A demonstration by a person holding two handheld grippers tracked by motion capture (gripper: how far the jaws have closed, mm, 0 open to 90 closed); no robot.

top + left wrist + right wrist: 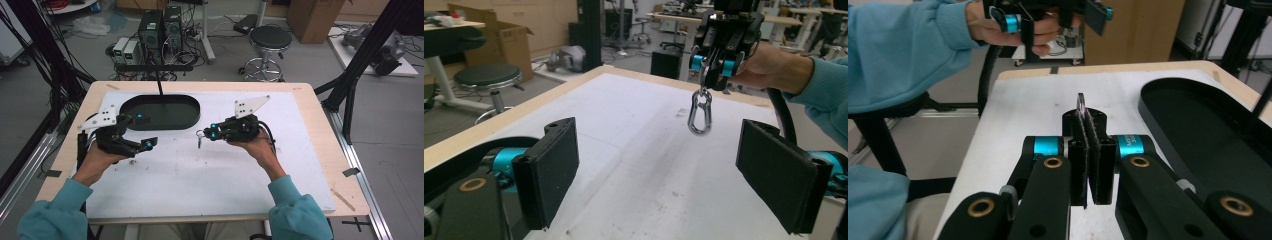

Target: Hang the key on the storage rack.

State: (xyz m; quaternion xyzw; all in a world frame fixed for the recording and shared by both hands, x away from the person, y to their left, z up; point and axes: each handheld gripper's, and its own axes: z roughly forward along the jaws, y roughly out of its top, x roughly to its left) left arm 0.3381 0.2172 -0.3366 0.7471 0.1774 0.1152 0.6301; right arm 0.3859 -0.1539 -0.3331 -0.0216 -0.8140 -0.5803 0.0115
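A silver snap hook (200,138) hangs from my right gripper (211,133), which is shut on the hook's top end a little above the white mat (210,175). In the left gripper view the hook (700,112) dangles free below the right gripper (713,64). In the right gripper view only a thin edge of the hook (1080,102) sticks out past the pressed-together pads (1078,160). My left gripper (143,131) is at the left of the mat, beside the tray. Its jaws stand wide open with nothing between them (661,170). It is also in the right gripper view, as the left gripper (1058,15) at the top.
A black oval tray (165,115) lies empty at the back of the mat, also seen as the tray (1198,125) beside my right gripper. The wooden table edge (320,125) runs around the mat. A stool (270,40) and computer boxes (160,30) stand on the floor beyond.
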